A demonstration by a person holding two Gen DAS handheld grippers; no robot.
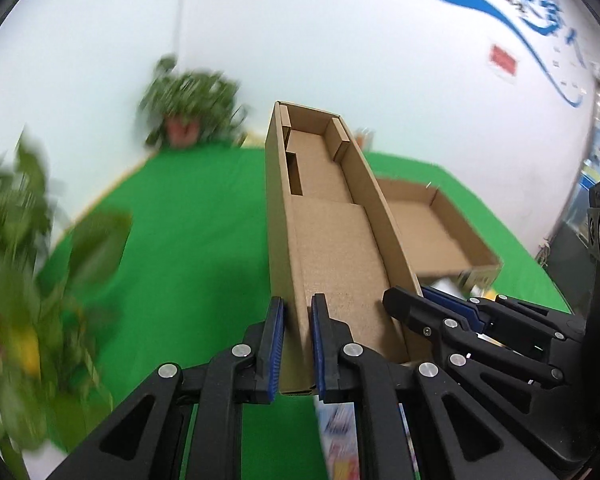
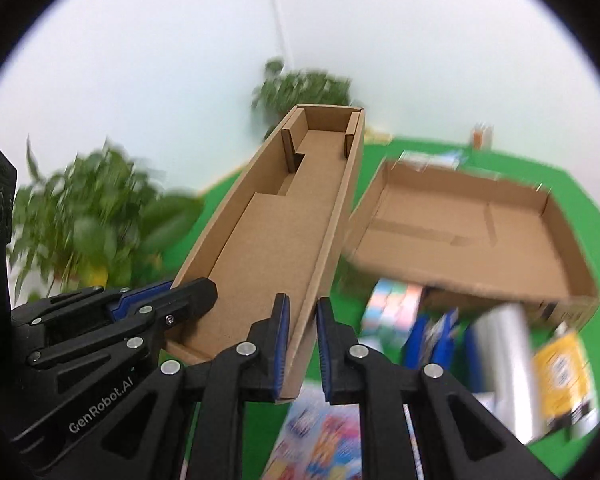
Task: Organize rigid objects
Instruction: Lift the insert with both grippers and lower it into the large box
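Observation:
A long, narrow open cardboard box (image 1: 332, 240) (image 2: 284, 220) hangs tilted above the green table, held at its near end by both grippers. My left gripper (image 1: 298, 344) is shut on the box's left side wall, blue pads pressing the cardboard from either side. My right gripper (image 2: 303, 340) is shut on the right side wall in the same way. Each gripper shows in the other's view: the right one (image 1: 432, 308) at the box's right wall, the left one (image 2: 168, 292) at its left wall. Nothing lies inside the held box.
A wider open cardboard box (image 2: 460, 232) (image 1: 432, 232) lies on the green cloth (image 1: 188, 220) to the right. Below it are colourful packets (image 2: 392, 304), a silver cylinder (image 2: 504, 344), a yellow packet (image 2: 564, 368) and a printed booklet (image 2: 320, 440). Potted plants (image 1: 188, 112) (image 2: 84, 200) stand left and behind.

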